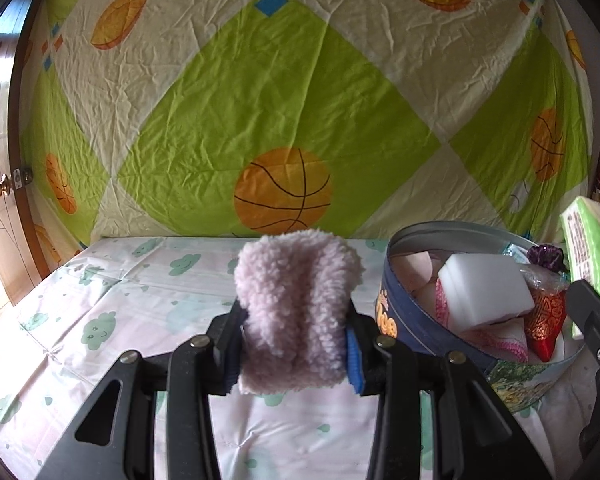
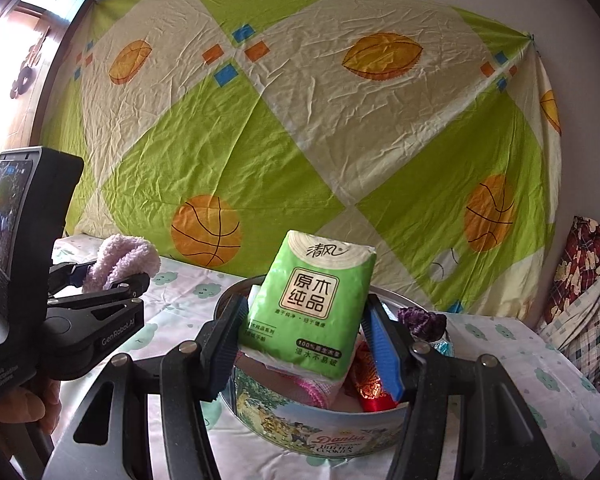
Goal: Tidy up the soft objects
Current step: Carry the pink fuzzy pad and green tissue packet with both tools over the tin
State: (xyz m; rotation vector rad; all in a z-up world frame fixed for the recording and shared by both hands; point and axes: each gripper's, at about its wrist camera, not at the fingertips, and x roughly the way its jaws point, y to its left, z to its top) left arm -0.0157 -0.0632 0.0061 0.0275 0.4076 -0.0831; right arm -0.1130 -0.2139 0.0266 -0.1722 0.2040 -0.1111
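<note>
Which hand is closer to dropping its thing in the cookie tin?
Right. The right gripper holds the tissue pack right over the tin. The left gripper holds the fluffy cloth off to the tin's side.

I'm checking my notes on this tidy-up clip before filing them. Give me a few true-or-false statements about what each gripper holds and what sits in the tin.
1. The left gripper is shut on a pink fleece piece. True.
2. The right gripper holds a white sponge block. False: it grips a green tissue pack; the white sponge block lies in the tin.
3. The cookie tin is empty. False: it holds several items, among them a red pouch.
4. The tissue pack is above the tin. True.
5. The fleece piece lies inside the tin. False: it is held beside the tin, over the bedsheet.
</note>
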